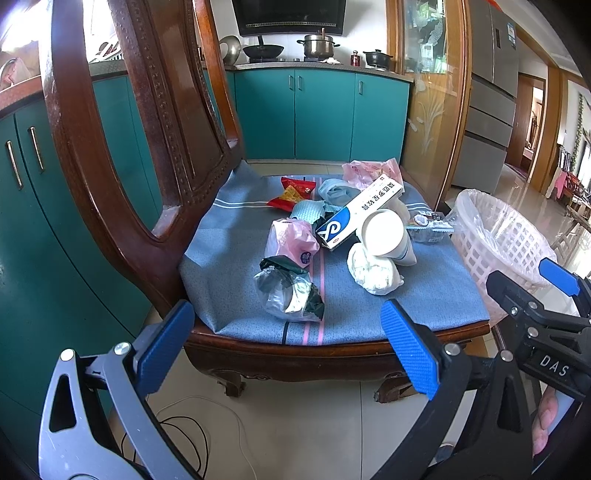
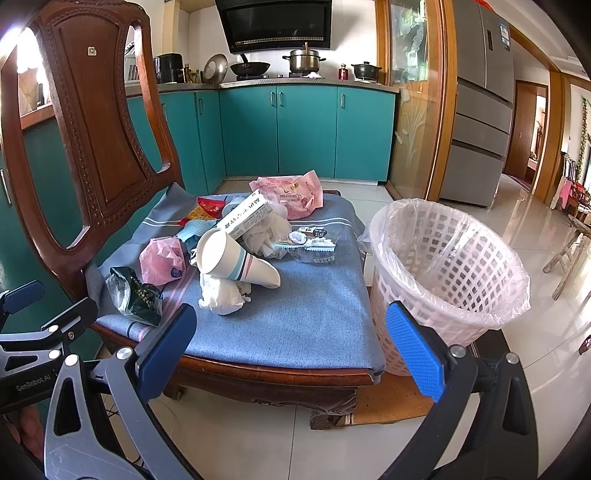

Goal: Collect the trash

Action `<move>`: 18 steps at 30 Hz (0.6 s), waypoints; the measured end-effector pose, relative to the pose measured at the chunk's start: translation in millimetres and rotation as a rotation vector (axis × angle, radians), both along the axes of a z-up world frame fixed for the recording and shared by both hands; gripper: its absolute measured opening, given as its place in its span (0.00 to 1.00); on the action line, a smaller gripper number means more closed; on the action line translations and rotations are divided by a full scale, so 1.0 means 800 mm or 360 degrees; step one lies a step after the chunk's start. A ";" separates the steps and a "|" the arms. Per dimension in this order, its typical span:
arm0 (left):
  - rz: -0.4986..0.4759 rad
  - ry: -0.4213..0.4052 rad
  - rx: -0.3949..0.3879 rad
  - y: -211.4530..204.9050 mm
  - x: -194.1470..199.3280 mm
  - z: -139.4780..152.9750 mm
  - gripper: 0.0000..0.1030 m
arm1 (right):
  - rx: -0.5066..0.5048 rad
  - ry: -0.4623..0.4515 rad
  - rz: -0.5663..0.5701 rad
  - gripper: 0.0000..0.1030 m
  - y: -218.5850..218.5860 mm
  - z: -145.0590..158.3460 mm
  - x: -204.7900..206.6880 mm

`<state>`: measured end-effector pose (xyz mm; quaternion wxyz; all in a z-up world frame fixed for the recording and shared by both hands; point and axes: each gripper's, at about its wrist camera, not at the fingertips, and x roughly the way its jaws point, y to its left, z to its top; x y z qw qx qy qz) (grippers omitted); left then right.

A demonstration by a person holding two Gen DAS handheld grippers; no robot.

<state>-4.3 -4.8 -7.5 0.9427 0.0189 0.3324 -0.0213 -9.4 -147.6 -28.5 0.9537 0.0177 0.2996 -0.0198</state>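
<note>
Blue-padded left gripper (image 1: 288, 341) & right gripper (image 2: 291, 345) both spread wide, holding nothing, just short of the chair (image 2: 273, 376) front. Trash pile on seat cloth: paper cup (image 2: 232, 260) atop tissue wad (image 2: 221, 293), pink bag (image 2: 162, 260) beyond. Lined white basket (image 2: 450, 266) stands beside chair, right.

Bright daylight fills both views, glaring white through the window (image 1: 14, 29) at upper left and off the glossy floor (image 2: 535, 206). Focus is sharp; fisheye bending and dark vignetting mark the edges.
</note>
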 end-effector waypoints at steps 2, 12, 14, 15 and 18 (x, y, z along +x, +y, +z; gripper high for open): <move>-0.0002 0.0002 0.0001 0.000 0.001 0.001 0.98 | -0.0004 0.0000 0.0000 0.98 0.000 0.000 0.001; -0.0013 0.0011 -0.0001 -0.001 0.000 0.001 0.98 | -0.0001 0.0004 0.0001 0.98 0.001 -0.001 0.000; -0.0015 0.0014 -0.0003 0.000 0.001 0.002 0.98 | -0.0001 0.0002 0.0001 0.98 0.001 -0.001 0.000; -0.0015 0.0016 -0.0003 0.000 0.001 0.002 0.98 | -0.0002 0.0003 0.0002 0.98 0.001 -0.001 0.000; -0.0013 0.0015 -0.0004 0.000 0.001 0.003 0.98 | -0.0005 0.0005 0.0004 0.98 0.002 -0.001 -0.001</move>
